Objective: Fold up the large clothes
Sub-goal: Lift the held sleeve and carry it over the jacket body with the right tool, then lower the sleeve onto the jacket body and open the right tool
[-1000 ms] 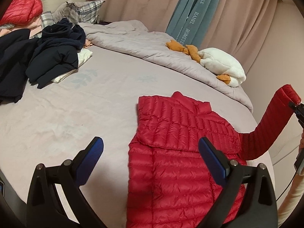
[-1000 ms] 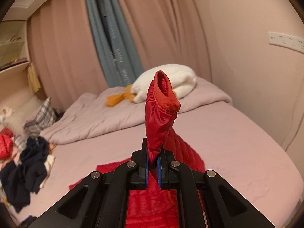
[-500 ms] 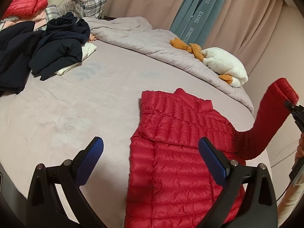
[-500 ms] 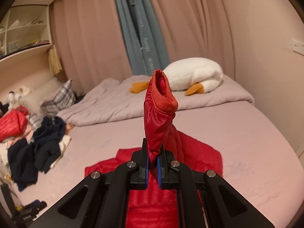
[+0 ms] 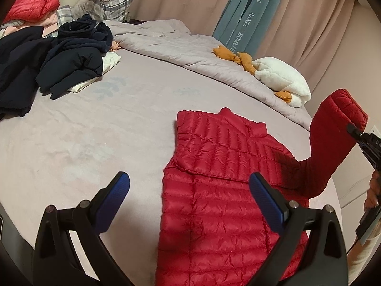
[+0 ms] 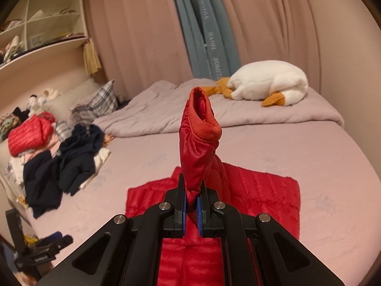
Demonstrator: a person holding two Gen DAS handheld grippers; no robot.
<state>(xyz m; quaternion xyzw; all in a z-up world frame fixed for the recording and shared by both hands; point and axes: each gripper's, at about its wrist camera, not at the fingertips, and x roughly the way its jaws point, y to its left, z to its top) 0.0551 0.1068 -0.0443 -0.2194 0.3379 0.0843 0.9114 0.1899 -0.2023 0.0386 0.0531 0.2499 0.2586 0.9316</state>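
Observation:
A red quilted down jacket lies flat on the pink bed sheet, one sleeve folded across its chest. My left gripper is open and empty, hovering above the jacket's lower part. My right gripper is shut on the other red sleeve near its cuff and holds it up above the jacket body. That raised sleeve and the right gripper show at the right edge of the left wrist view.
A pile of dark clothes and a red garment lie at the far left by plaid pillows. A grey duvet and a white plush goose lie at the back by the curtains. Shelves stand at the left.
My right gripper has swung the held sleeve to the left, over the jacket body. My left gripper has stayed open and drifted slightly forward over the jacket.

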